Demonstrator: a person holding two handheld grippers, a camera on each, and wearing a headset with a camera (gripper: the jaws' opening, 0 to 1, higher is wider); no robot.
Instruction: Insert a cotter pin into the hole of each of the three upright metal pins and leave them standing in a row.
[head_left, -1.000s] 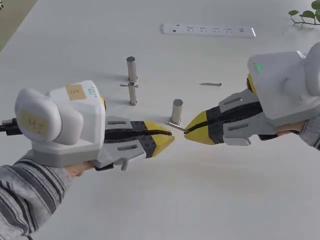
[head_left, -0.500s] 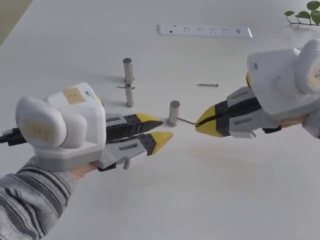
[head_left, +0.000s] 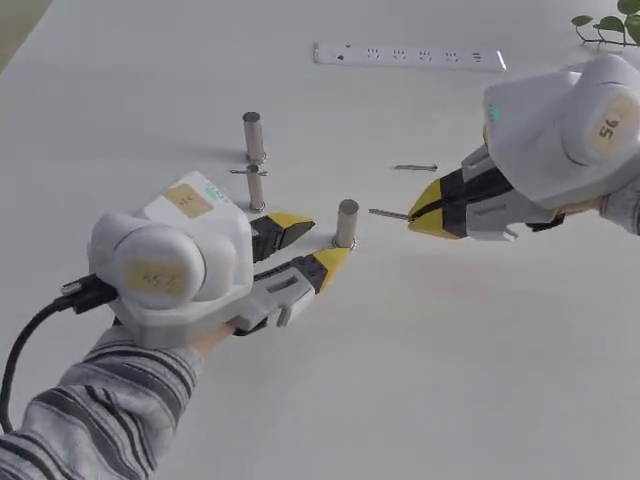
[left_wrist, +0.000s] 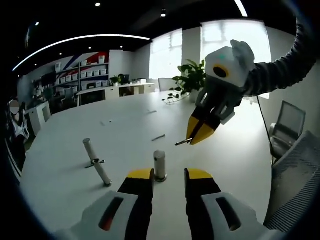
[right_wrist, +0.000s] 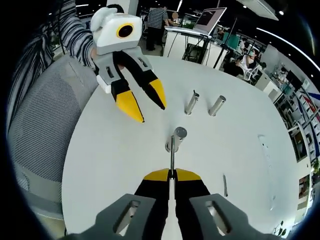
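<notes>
About a third done, it seems: the middle post (head_left: 256, 190), beyond the left tongs (head_left: 322, 240), carries a fitted pin (head_left: 243, 172), and the far post (head_left: 252, 135) looks bare. The left tongs stand apart around the near post (head_left: 346, 222). The right tongs (head_left: 416, 214) clamp a cotter pin (head_left: 388, 213), its tip just short of that post.

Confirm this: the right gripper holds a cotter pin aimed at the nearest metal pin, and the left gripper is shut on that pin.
Wrong on the left gripper: the left gripper view shows it open, a jaw on either side of the metal pin, not clamped. The right gripper does hold the cotter pin aimed at it.
</notes>
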